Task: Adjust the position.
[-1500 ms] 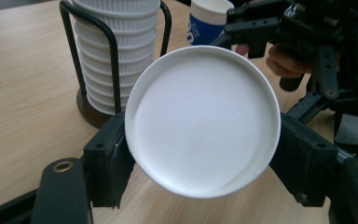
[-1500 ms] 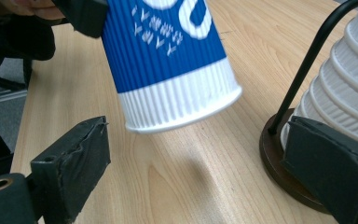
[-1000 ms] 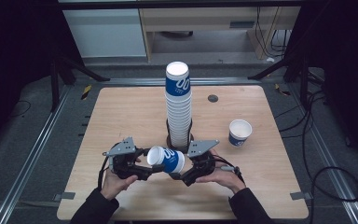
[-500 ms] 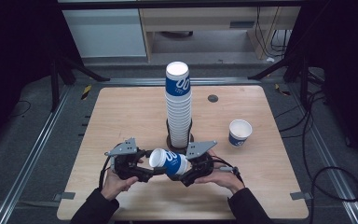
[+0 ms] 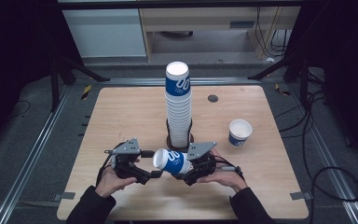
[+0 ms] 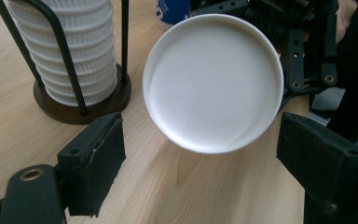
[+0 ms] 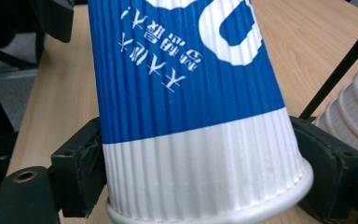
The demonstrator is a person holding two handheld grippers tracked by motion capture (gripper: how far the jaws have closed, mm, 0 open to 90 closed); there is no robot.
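Right gripper point(image 5: 193, 169): low centre of the high view, fingers point(image 7: 81, 172) clamped on the cup near its rim, just closed on it from wide.
Cup point(image 5: 171, 161): held on its side above the worktop point(image 5: 121, 116), long axis level, pointing left in the high view, white base toward the left gripper.
Left gripper point(image 5: 144, 164): low left of centre, fingers point(image 6: 95, 161) spread, touching nothing.
Key relation: cup base point(image 6: 213, 83) dead ahead of the left fingers, between them but farther off; left gripper nearer the base, so likely the one to take it.
Stack point(image 5: 178, 105): upright in its rack behind the cup, mid-frame.
Lone cup point(image 5: 239, 132): upright, right of the stack.
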